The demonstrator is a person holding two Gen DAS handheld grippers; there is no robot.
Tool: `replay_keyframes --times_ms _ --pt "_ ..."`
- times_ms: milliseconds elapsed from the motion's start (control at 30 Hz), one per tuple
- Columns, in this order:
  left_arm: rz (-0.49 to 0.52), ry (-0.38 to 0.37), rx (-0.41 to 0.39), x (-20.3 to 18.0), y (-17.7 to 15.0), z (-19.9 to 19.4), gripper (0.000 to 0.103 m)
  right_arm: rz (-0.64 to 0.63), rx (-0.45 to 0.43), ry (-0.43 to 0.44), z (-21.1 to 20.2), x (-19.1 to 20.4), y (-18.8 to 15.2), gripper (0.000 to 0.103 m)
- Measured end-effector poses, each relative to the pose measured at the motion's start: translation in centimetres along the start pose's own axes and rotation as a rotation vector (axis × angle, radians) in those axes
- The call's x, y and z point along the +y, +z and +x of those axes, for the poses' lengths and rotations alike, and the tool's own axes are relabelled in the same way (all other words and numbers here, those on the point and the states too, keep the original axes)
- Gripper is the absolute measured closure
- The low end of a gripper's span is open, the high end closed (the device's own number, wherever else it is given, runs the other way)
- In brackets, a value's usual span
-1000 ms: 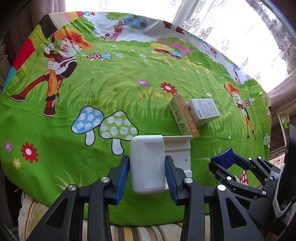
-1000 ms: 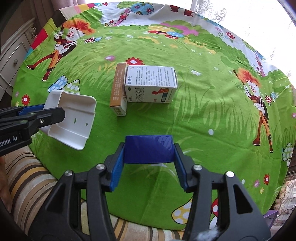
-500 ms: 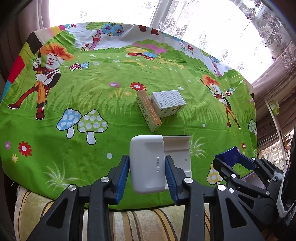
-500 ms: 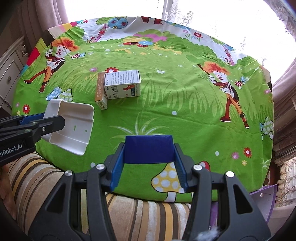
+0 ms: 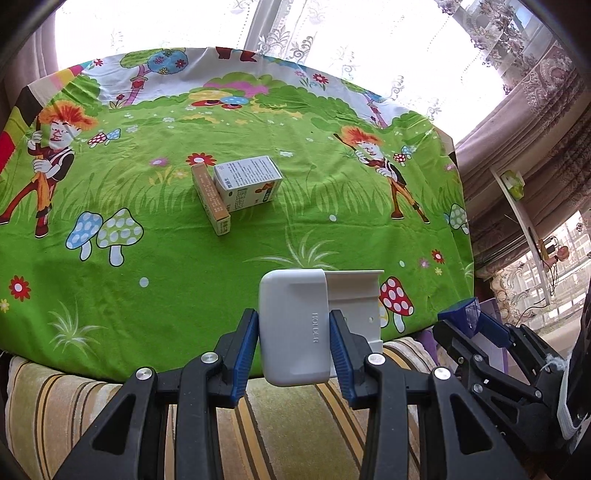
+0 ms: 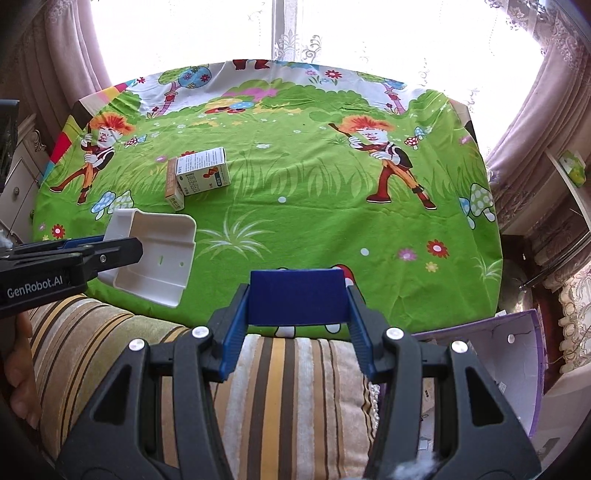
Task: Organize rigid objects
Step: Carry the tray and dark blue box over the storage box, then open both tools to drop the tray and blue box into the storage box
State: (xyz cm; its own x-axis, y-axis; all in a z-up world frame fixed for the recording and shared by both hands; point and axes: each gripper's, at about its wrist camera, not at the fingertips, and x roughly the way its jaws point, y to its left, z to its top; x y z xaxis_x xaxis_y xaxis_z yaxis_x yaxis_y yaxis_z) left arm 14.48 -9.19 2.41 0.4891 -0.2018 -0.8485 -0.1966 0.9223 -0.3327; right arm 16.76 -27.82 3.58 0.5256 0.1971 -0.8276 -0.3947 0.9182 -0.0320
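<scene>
White plastic fills our left gripper [image 5: 293,328]: its blue pads press on both sides of a white holder [image 5: 295,325] with an open tray part, held clear above the near edge of the green cartoon bedsheet [image 5: 184,258]. From the right wrist view we see the same white holder [image 6: 155,254] at the left, open side up, with two small slots in its floor, pinched by the left gripper [image 6: 107,253], whose black body carries a printed brand name. Our right gripper [image 6: 297,295] is closed on a dark blue box [image 6: 297,295], which sits squarely between the blue pads over the near hem of the sheet; in the left wrist view that dark blue box [image 5: 461,315] shows at the lower right. Farther out on the sheet, left of its middle, a white medicine carton [image 5: 249,181] lies touching a slim orange carton [image 5: 212,199] on its left side. Both cartons are well apart from the two held things. Below the sheet's hem we see a striped cushion [image 6: 280,373], and a purple cardboard box [image 6: 517,362] stands at the near right. Lace curtains [image 5: 295,33] hang behind the far edge.
</scene>
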Motion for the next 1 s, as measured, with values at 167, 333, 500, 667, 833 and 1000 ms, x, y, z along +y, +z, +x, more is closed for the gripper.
replay_keyframes --times_ms 167,333,500,667,833,1000 --pt "0.065 -0.057 0.035 -3.5 -1.4 0.5 0.063 0.087 -0.019 -0.023 -2.0 -3.7 -2.0 0.049" --pt "0.149 -0.098 0.086 -7.6 -3.1 1.4 0.063 0.16 -0.017 -0.056 -3.2 -7.3 -4.4 0.049" --pt "0.226 -0.123 0.123 -11.3 -4.4 2.3 0.063 0.238 -0.011 -0.093 -4.3 -10.9 -6.8 0.049" --pt "0.29 -0.144 0.162 -14.2 -5.6 3.2 0.063 0.309 -0.013 -0.139 -5.4 -14.3 -8.7 0.049" --pt "0.337 -0.157 0.192 -16.6 -6.3 4.1 0.063 0.371 -0.022 -0.193 -6.5 -17.3 -10.1 0.049" --pt "0.382 -0.19 0.23 -18.6 -7.1 4.9 0.063 0.408 -0.028 -0.23 -7.3 -19.1 -10.8 0.049"
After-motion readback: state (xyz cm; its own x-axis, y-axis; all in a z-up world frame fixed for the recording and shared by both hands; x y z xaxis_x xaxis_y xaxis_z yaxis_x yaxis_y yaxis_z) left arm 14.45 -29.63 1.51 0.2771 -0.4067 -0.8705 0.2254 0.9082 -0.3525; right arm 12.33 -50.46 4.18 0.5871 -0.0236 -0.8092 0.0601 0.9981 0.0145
